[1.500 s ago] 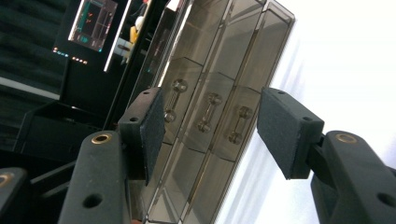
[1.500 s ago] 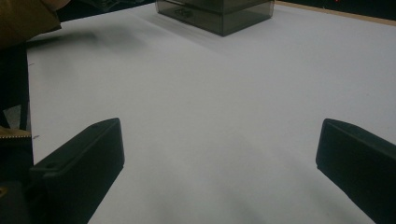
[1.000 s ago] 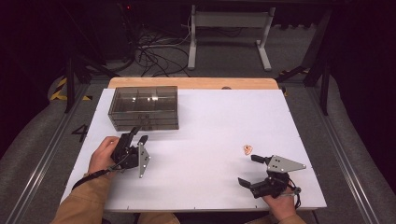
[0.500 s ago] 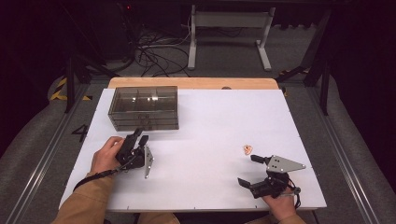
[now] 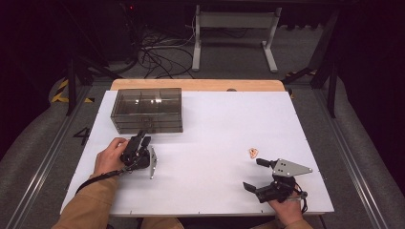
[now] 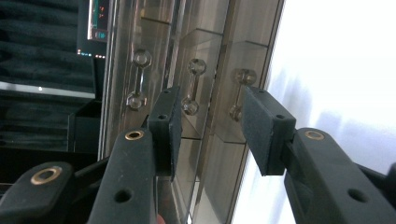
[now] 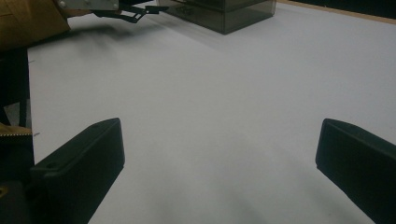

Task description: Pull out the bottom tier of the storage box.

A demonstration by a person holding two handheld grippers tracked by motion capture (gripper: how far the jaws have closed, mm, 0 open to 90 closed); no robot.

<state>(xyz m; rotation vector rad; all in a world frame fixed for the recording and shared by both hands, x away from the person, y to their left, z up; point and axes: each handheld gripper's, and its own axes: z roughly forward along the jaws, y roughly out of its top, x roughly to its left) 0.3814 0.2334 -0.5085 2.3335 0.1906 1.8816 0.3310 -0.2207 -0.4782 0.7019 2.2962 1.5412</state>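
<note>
A smoky clear drawer box [image 5: 145,109] stands at the table's far left. My left gripper [image 5: 142,138] lies rolled on its side just before the box's front, pointing at it. In the left gripper view three clear drawer handles show, and the middle handle [image 6: 193,86] sits just beyond the gap of my left gripper [image 6: 212,107]. Its jaws have just been closing; nothing is pressed between the pads [image 6: 261,126]. My right gripper [image 5: 254,174] rests wide open at the front right, with bare table between its jaws [image 7: 219,149]. A small orange-pink piece [image 5: 253,152] lies just beyond it.
The white table top [image 5: 224,124] has a wooden strip [image 5: 196,85] along its far edge. Behind the table stand a white metal frame [image 5: 234,28] and loose cables [image 5: 157,52] on the floor. The person's left hand [image 5: 109,155] holds the left gripper.
The left gripper has shifted a little to the right and lower in front of the box, and its jaws stand narrower. The right gripper has not moved.
</note>
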